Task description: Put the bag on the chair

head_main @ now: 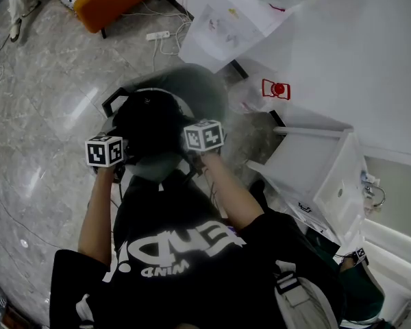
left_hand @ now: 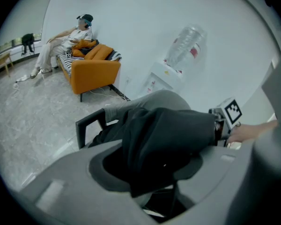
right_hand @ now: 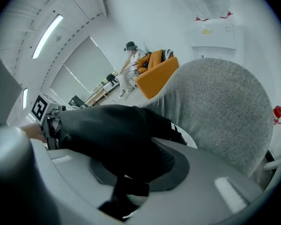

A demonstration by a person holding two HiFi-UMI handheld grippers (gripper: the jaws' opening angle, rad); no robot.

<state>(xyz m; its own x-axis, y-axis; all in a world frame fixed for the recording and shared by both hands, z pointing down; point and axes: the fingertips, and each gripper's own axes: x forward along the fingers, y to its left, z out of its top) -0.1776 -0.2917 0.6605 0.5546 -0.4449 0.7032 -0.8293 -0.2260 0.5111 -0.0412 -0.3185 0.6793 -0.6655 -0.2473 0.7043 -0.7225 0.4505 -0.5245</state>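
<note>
A black bag (head_main: 149, 123) lies on the seat of a grey office chair (head_main: 204, 82) with black armrests (head_main: 114, 101). My left gripper (head_main: 120, 142) is at the bag's left side and my right gripper (head_main: 189, 134) at its right. In the left gripper view the bag (left_hand: 168, 135) drapes loosely over the left gripper (left_hand: 158, 191), whose jaws stand apart without pressing it; the chair back (left_hand: 165, 97) rises behind. In the right gripper view the bag (right_hand: 107, 135) covers the right gripper (right_hand: 129, 187), so its jaws are hidden. The grey chair back (right_hand: 225, 111) fills the right.
An orange sofa (left_hand: 91, 74) with a seated person (left_hand: 61, 43) stands across the floor. A water dispenser (left_hand: 171, 76) is against the wall behind the chair. A white cabinet (head_main: 322, 173) is to the right, and a power strip with cables (head_main: 157, 36) lies on the floor.
</note>
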